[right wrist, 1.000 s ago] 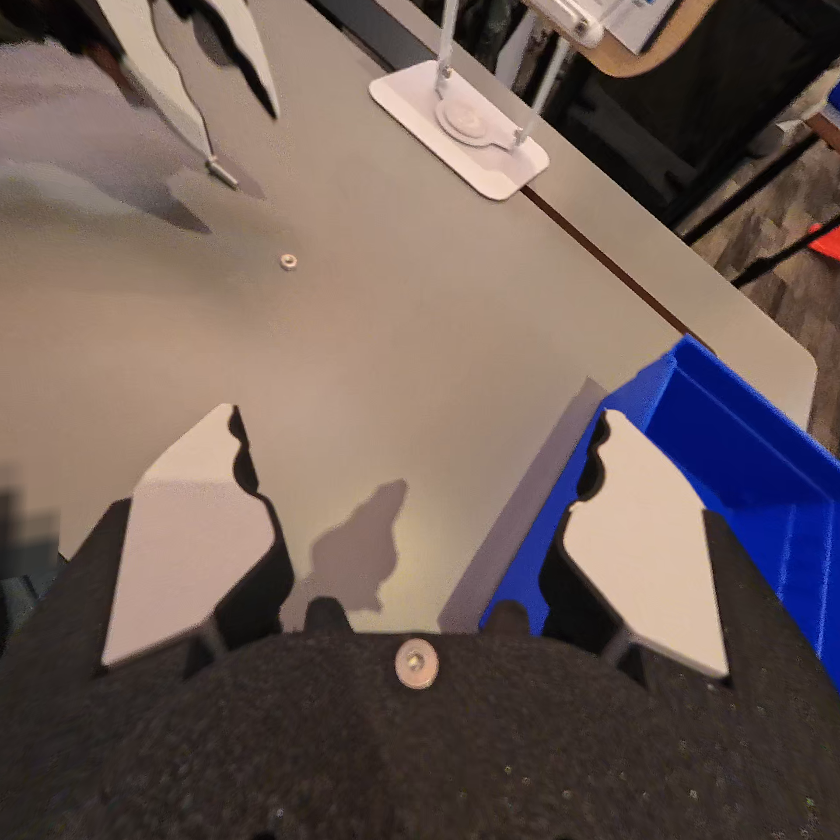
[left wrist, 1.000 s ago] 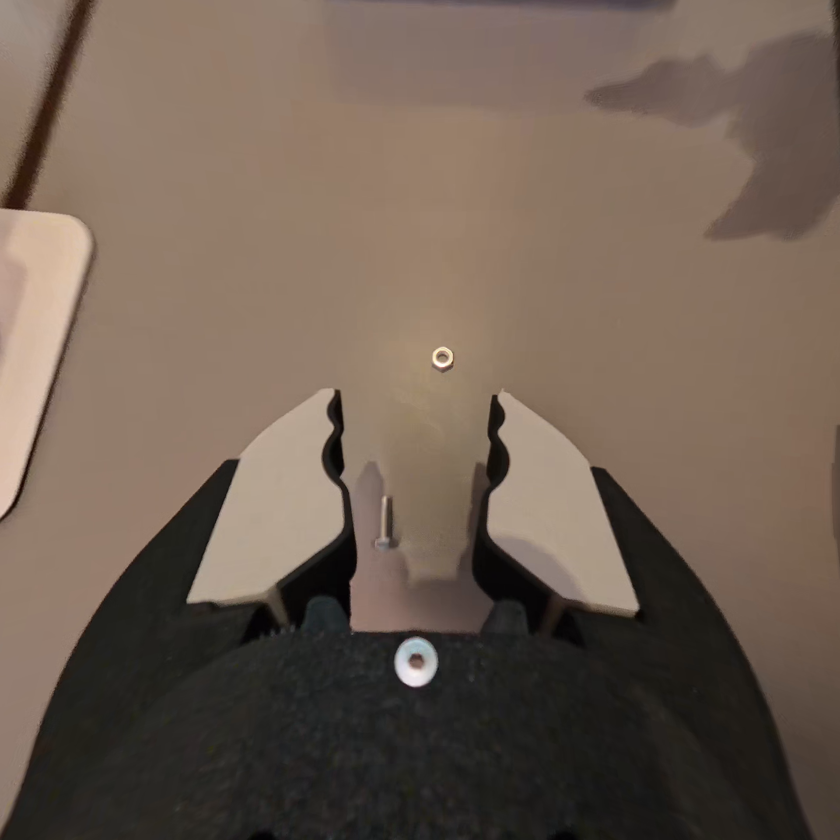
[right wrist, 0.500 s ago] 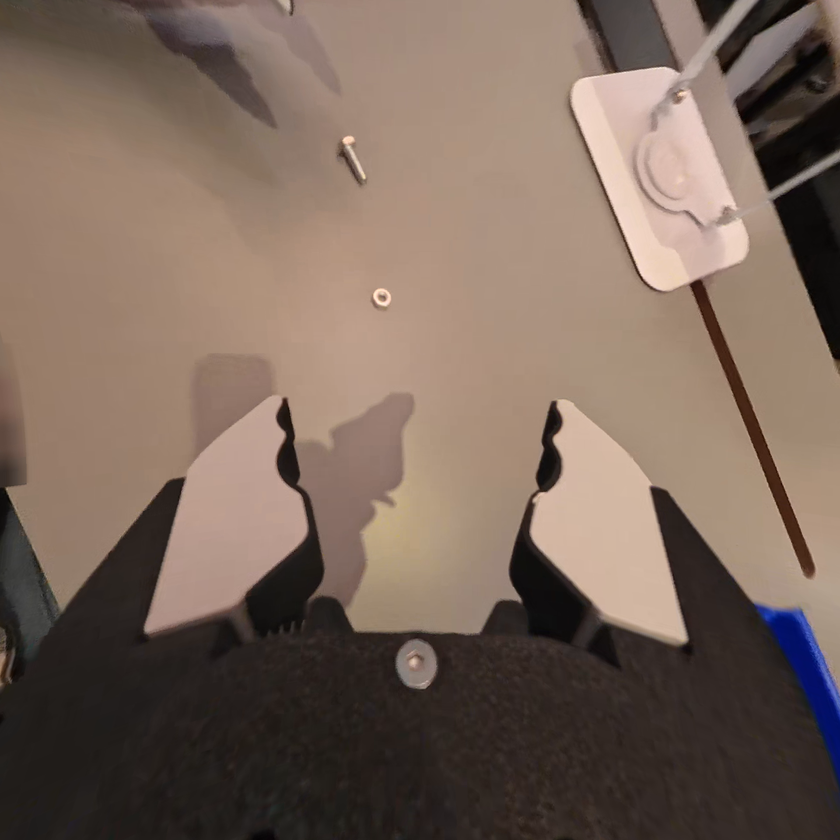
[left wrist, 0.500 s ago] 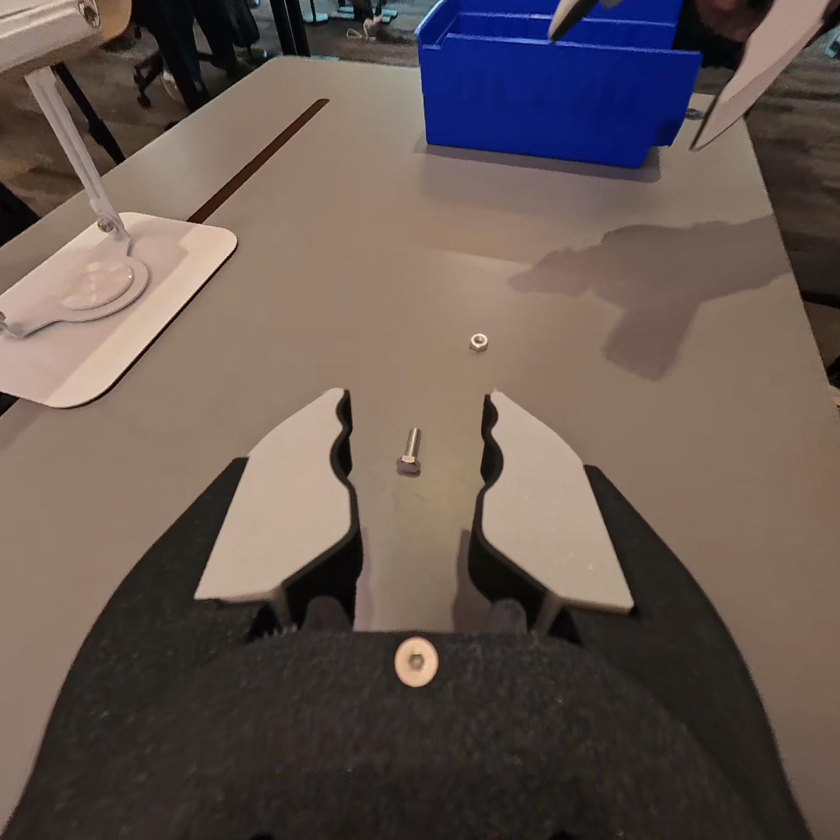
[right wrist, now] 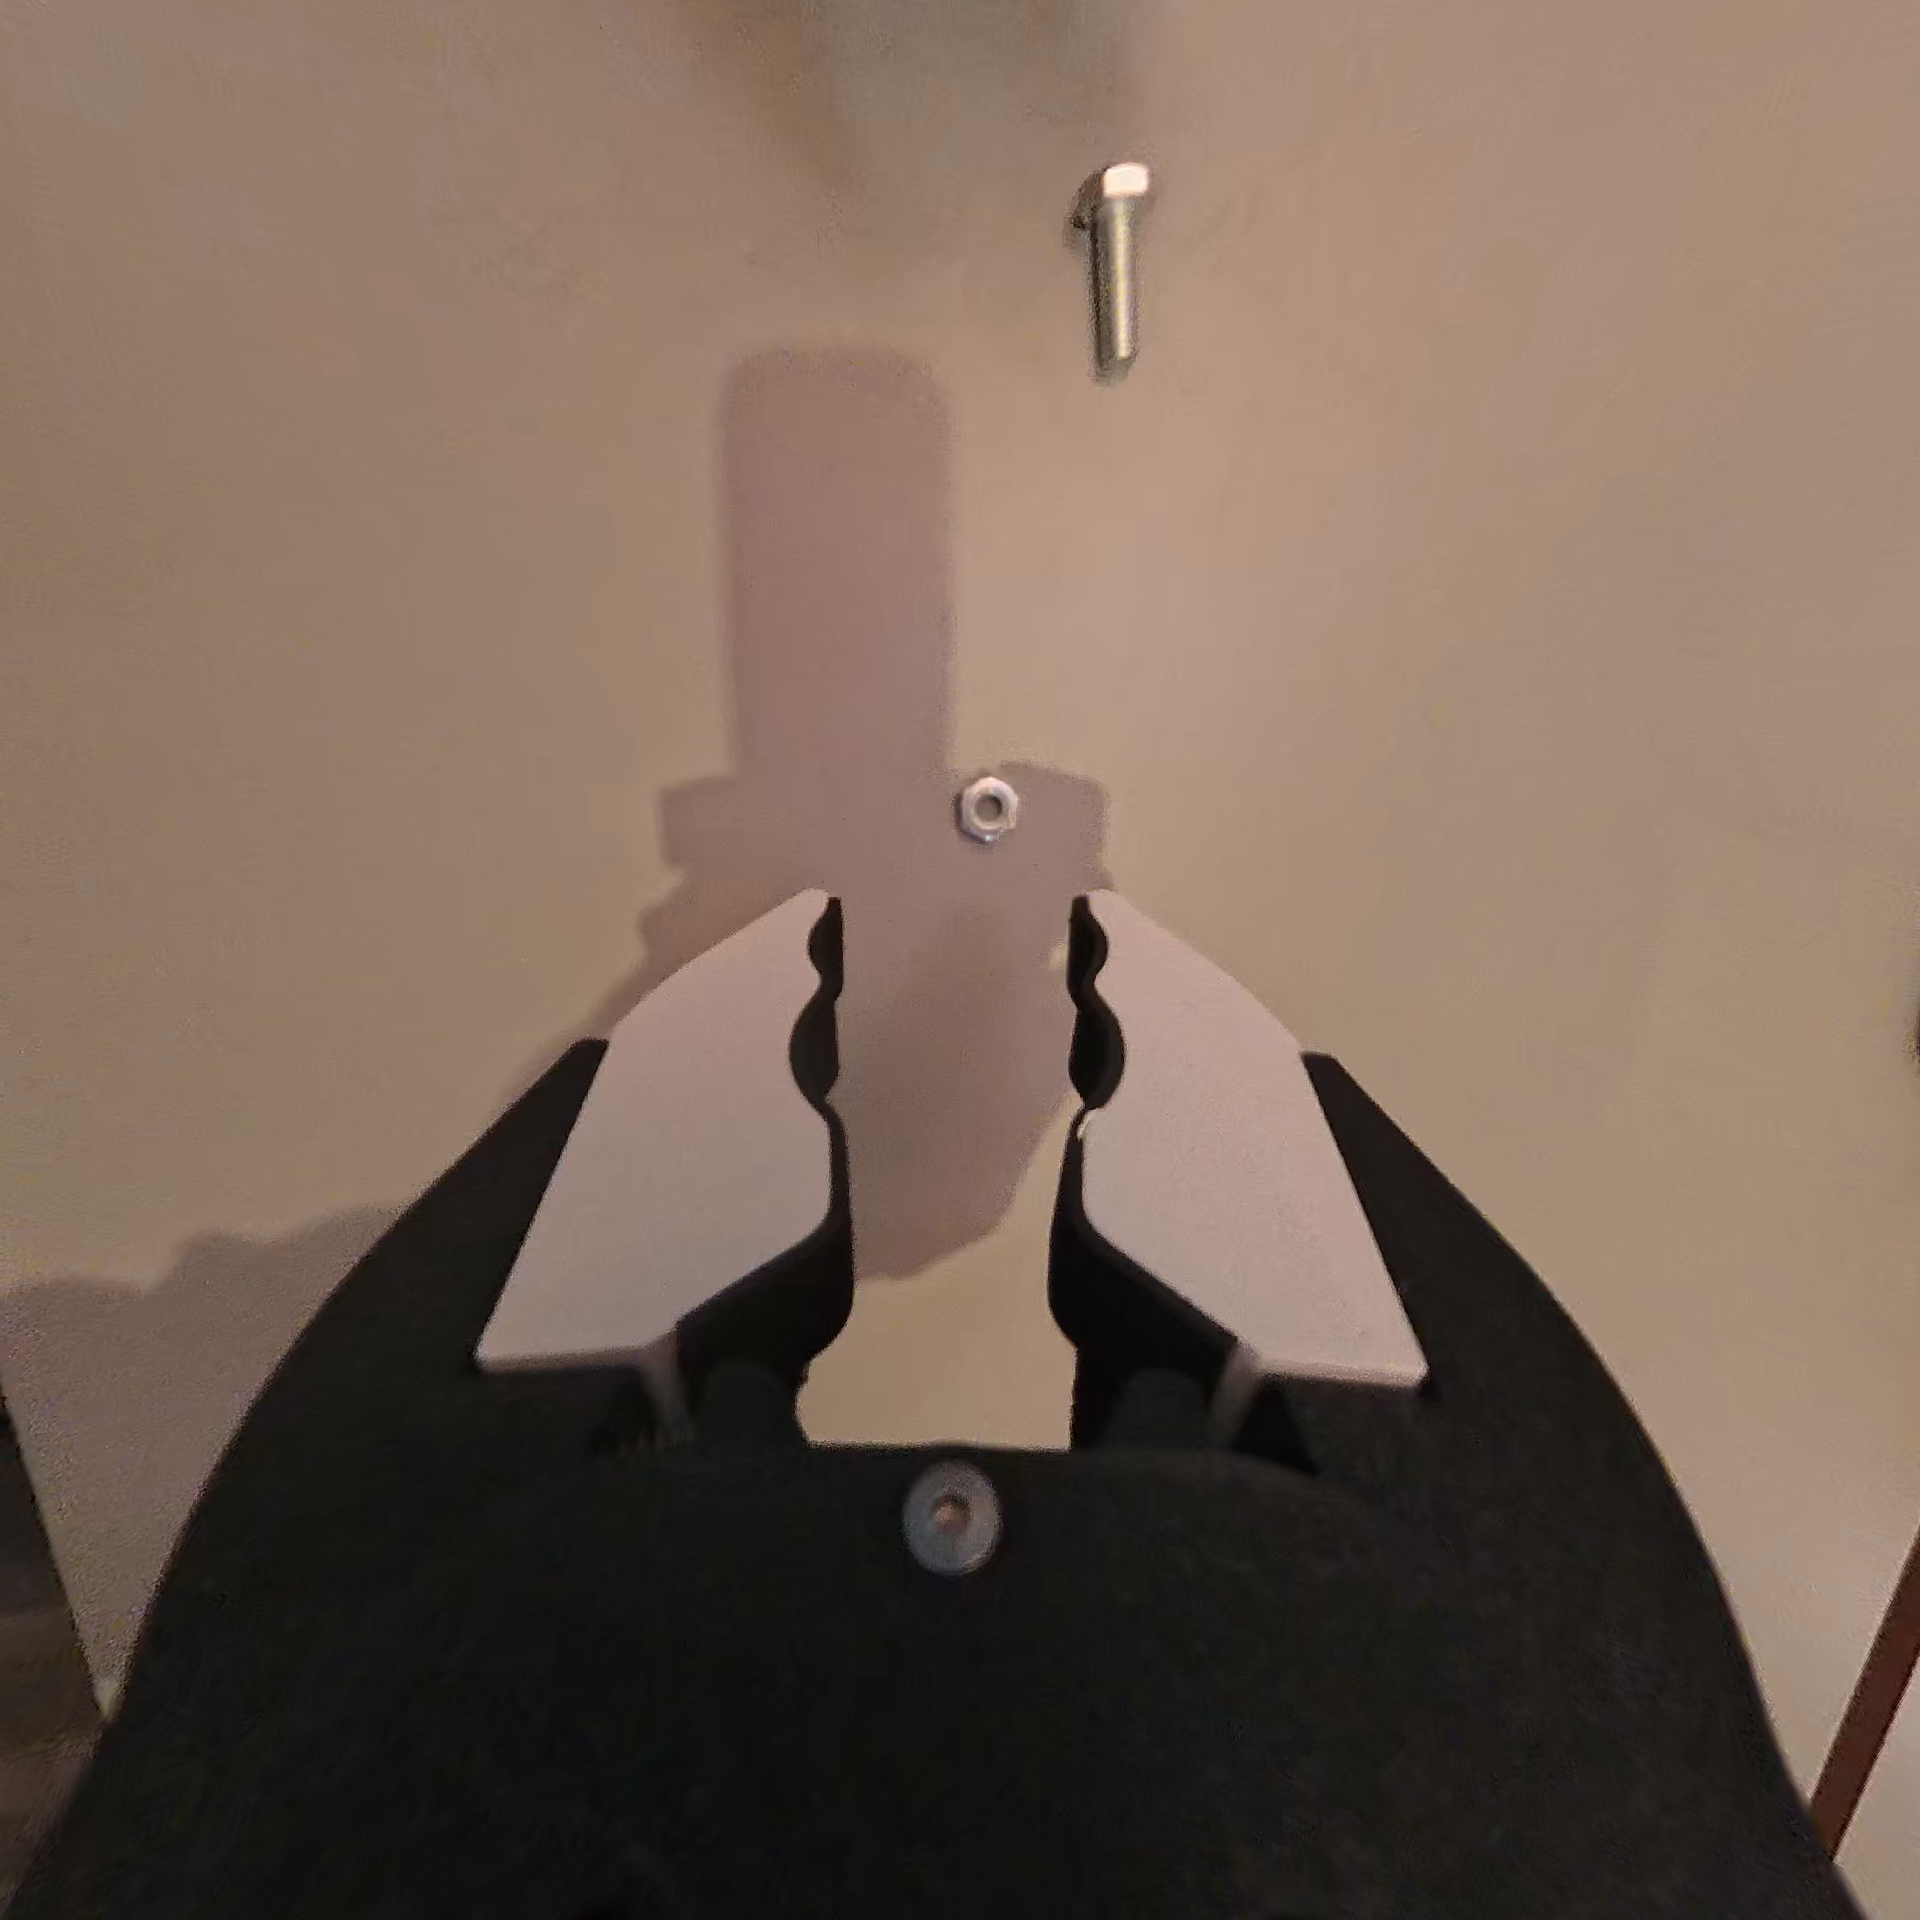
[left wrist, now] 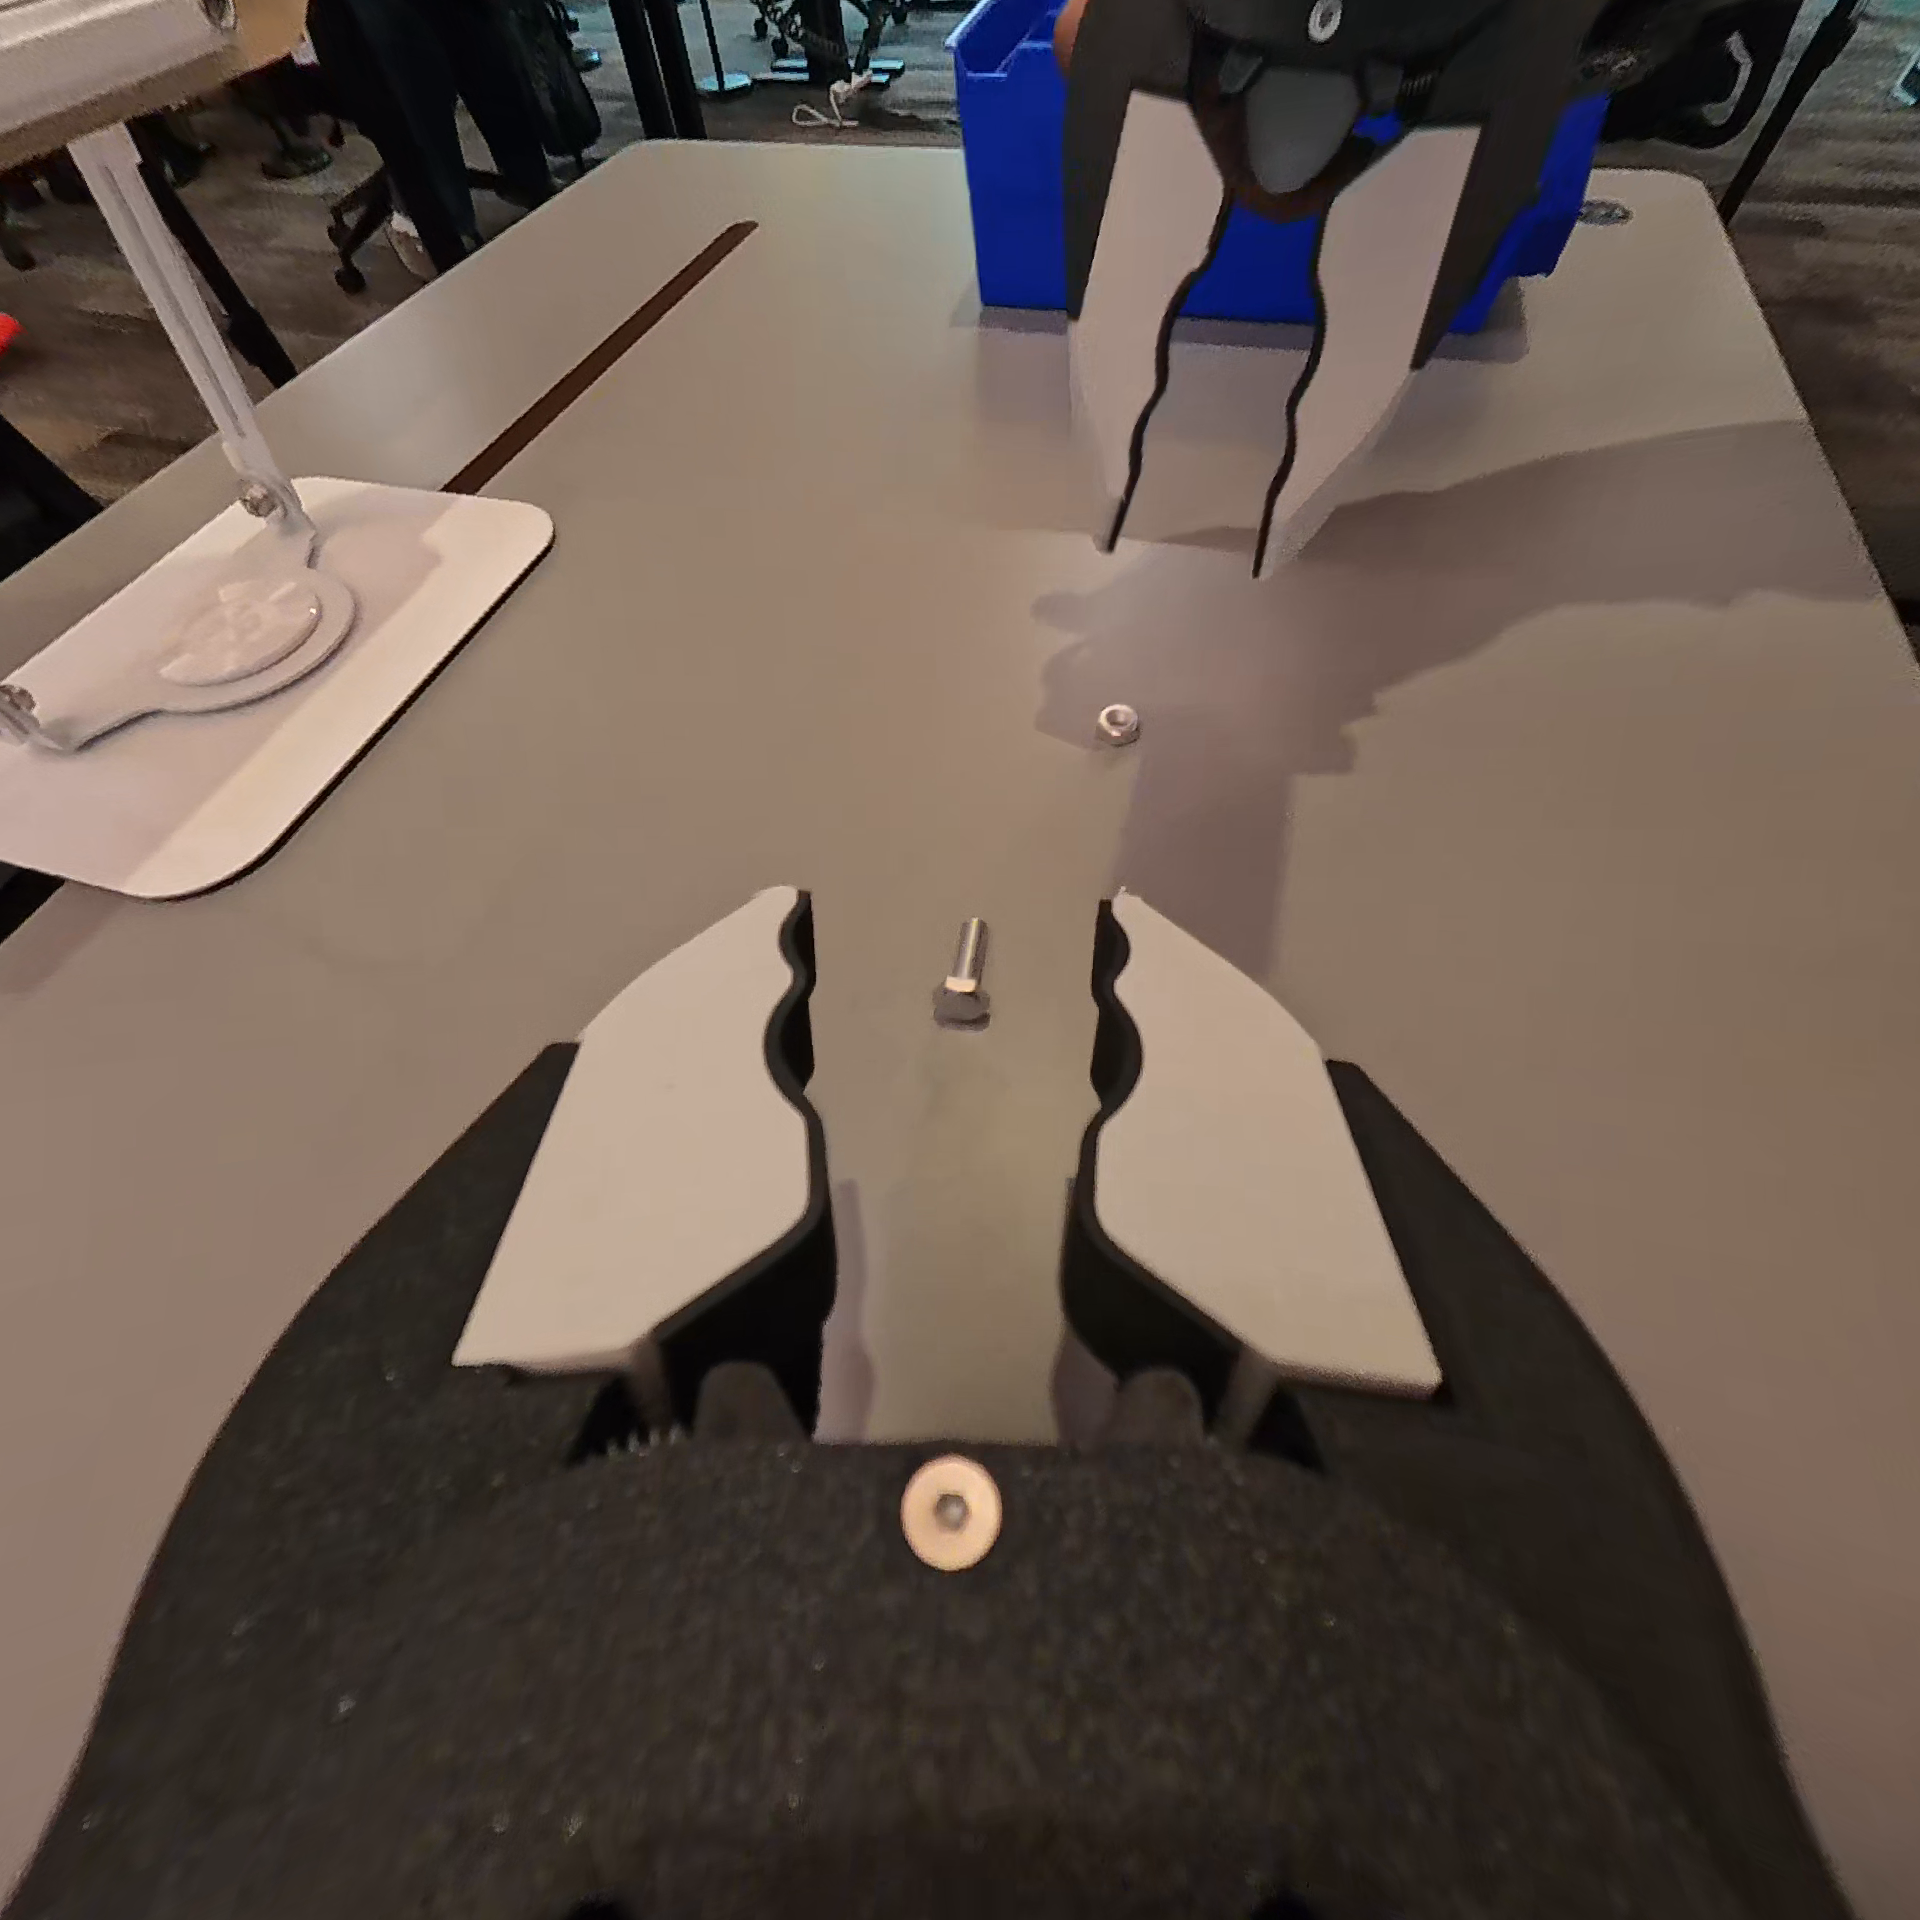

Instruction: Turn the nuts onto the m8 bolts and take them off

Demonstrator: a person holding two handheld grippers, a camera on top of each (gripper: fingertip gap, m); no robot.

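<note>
Steel hex-head bolt [left wrist: 963, 974], lying flat between the spread left gripper [left wrist: 954, 906] tips. Small hex nut [right wrist: 988, 808] just ahead of the right gripper [right wrist: 954, 909], likewise parted, empty.

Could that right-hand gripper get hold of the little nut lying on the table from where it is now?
Probably yes. The right gripper is open and pointed down at the table, and the nut lies just beyond its fingertips, roughly in line with the gap. Nothing lies between them; the bolt sits well past it.

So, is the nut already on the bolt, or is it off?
Off. The nut lies alone on the table, apart from the bolt, whose shank is bare.
</note>
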